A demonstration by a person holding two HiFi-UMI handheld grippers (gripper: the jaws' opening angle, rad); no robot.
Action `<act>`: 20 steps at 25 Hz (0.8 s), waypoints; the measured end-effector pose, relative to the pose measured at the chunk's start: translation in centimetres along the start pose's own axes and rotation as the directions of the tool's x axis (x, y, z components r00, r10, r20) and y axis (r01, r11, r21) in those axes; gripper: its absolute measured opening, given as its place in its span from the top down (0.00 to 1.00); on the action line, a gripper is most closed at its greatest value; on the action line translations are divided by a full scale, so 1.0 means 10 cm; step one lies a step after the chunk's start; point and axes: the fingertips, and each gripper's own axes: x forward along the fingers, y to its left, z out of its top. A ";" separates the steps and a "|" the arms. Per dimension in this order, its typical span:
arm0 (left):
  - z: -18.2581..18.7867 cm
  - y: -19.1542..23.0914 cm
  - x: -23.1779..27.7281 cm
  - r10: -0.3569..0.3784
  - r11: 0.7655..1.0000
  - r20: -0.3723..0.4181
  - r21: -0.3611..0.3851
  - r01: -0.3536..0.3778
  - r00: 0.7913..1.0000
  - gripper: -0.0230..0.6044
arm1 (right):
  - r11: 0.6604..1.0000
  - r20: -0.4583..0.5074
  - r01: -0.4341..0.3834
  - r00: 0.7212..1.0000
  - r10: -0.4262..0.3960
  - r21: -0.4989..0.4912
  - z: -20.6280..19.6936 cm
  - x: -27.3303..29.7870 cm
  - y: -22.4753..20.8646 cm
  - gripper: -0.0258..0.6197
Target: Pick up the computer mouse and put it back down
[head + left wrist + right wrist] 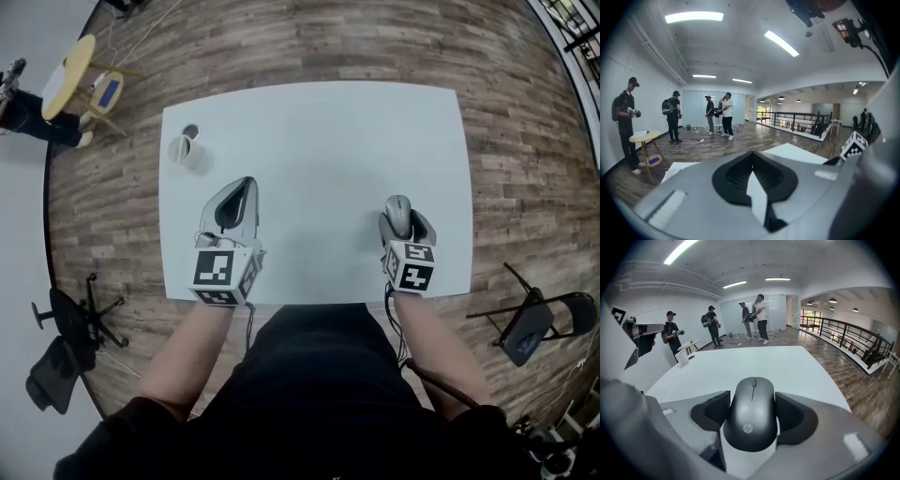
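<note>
A dark grey computer mouse (751,414) sits between the black pads of my right gripper (752,398), which press on both its sides. In the head view the mouse (398,214) and right gripper (400,208) are over the white table (319,131), near its front right part. I cannot tell whether the mouse touches the table. My left gripper (244,185) is over the front left of the table, its jaws (751,154) closed tip to tip with nothing between them.
A white cup-like object (185,148) stands at the table's far left. A folding chair (534,323) is at the right of the table and an office chair (75,328) at the left. Several people (754,315) stand far across the room by a small round table (690,345).
</note>
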 end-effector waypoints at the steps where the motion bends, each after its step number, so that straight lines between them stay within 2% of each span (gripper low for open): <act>1: 0.00 -0.02 0.02 -0.002 1.000 -0.004 0.008 0.002 1.000 0.95 | 1.000 -0.006 0.000 1.000 0.000 0.002 -0.03 0.01 0.00 0.50; 14: -0.40 -0.06 0.13 -0.030 1.000 -0.099 -0.004 0.030 0.995 0.95 | 1.000 -0.046 0.009 0.999 -0.009 0.003 -0.14 0.11 0.01 0.50; 20: -0.44 -0.09 0.15 -0.044 0.999 -0.108 -0.014 0.043 0.993 0.95 | 1.000 -0.064 0.010 0.998 -0.009 0.006 -0.24 0.10 0.00 0.50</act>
